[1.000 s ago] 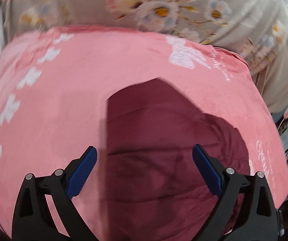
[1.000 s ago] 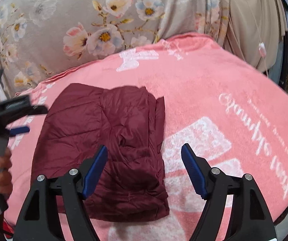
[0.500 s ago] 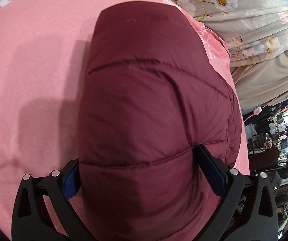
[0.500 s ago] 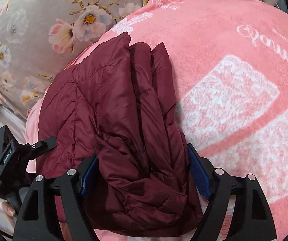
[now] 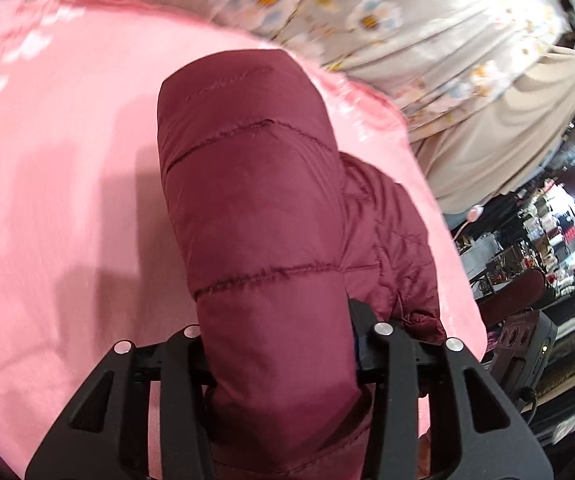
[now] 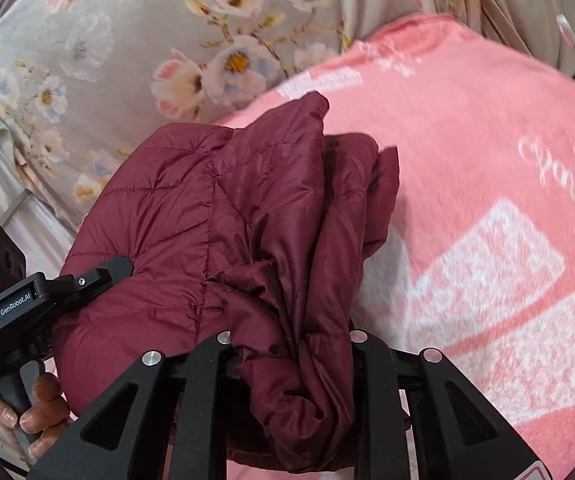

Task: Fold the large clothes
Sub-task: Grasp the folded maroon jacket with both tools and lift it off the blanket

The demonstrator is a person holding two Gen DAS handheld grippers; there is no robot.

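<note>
A folded dark red quilted jacket lies on a pink blanket. My left gripper is shut on the jacket's near edge; the puffy fabric bulges over the jaws and hides the pads. In the right wrist view the jacket shows as a thick folded bundle. My right gripper is shut on its near right layers. The left gripper also shows there at the bundle's left side, held by a hand.
The pink blanket with white print covers the surface. A grey floral sheet lies beyond it, also in the left wrist view. Beige cloth and dark cluttered shelves stand to the right.
Both grippers moved in over the jacket's near edge and closed on it. The jacket's near edge now bunches up between the jaws and looks raised from the blanket.
</note>
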